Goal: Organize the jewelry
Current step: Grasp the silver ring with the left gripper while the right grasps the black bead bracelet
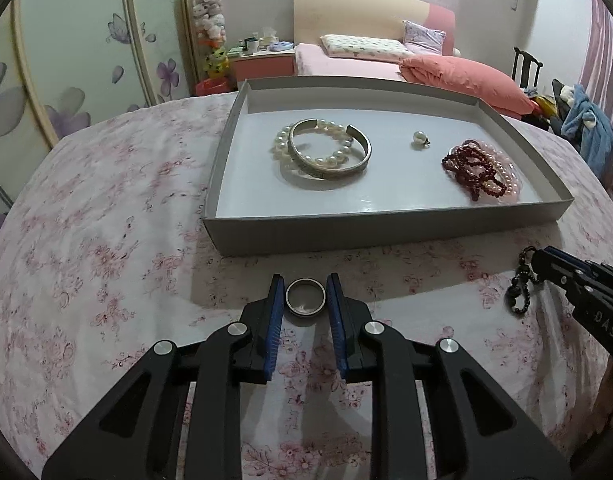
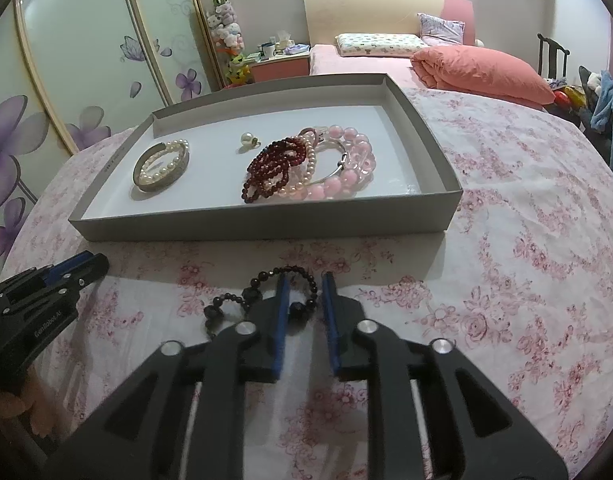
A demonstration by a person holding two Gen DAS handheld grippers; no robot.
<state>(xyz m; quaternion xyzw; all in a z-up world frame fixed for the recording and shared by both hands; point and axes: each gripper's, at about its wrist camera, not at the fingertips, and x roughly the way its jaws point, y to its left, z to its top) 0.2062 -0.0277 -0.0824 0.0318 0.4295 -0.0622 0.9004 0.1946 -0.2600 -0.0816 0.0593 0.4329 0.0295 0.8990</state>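
Observation:
A grey tray (image 1: 386,226) (image 2: 266,224) lies on the floral cloth. It holds a silver bangle (image 1: 330,148) over a white pearl bracelet (image 1: 282,148), a pearl pendant (image 1: 419,138), and dark red beads (image 1: 472,168) on pink beads (image 2: 346,160). A silver ring (image 1: 305,297) lies on the cloth between the fingers of my left gripper (image 1: 305,300), which close in on its sides. A black bead bracelet (image 2: 266,292) (image 1: 520,288) lies in front of the tray; my right gripper (image 2: 304,300) is open with its fingers straddling part of it.
The floral cloth (image 1: 106,240) covers a round table. Behind it stand a bed with a pink quilt (image 1: 458,76), a nightstand (image 1: 262,62) and a wardrobe with flower doors (image 1: 66,60). A chair with clothes (image 1: 578,112) stands at the right.

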